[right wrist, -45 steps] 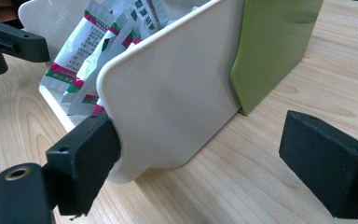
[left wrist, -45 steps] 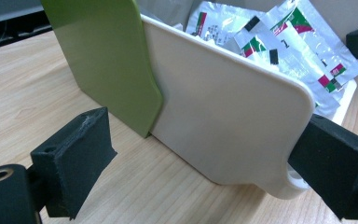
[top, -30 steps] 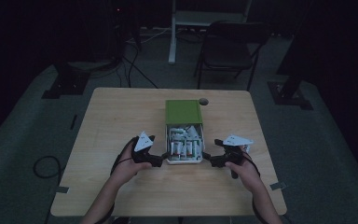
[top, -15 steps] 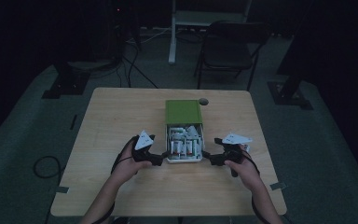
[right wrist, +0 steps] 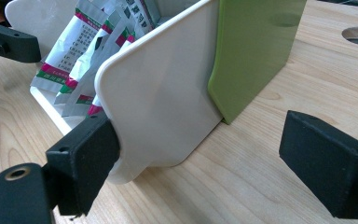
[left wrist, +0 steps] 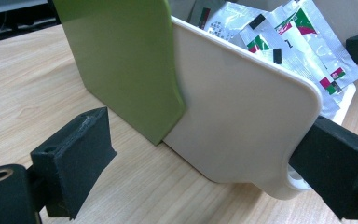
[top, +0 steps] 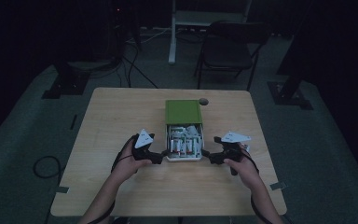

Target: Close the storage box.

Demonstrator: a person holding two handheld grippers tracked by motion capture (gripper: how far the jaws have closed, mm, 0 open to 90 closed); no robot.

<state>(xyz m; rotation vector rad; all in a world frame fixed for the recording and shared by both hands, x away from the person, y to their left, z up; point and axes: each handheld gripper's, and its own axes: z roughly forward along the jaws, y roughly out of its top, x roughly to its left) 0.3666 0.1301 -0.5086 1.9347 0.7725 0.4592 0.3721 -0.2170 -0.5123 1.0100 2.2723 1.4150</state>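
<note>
A white drawer tray (top: 184,157) stands pulled out toward me from a green sleeve (top: 183,112) at the table's middle, holding several foil sachets (top: 185,142). My left gripper (top: 161,156) is open at the tray's front left corner. In the left gripper view, the tray's wall (left wrist: 242,107) and green sleeve (left wrist: 121,60) stand between the spread jaws of the left gripper (left wrist: 205,158), and the right-hand jaw touches the corner. My right gripper (top: 206,156) is open at the front right corner. In the right gripper view, the left-hand jaw of that gripper (right wrist: 205,161) touches the tray (right wrist: 163,102), beside the sleeve (right wrist: 256,51) and sachets (right wrist: 88,51).
The wooden table (top: 121,112) has a round hole (top: 204,101) just behind the sleeve's right corner. A folding chair (top: 230,46) and stand legs lie beyond the far edge. Bare tabletop spreads left, right and in front of the box.
</note>
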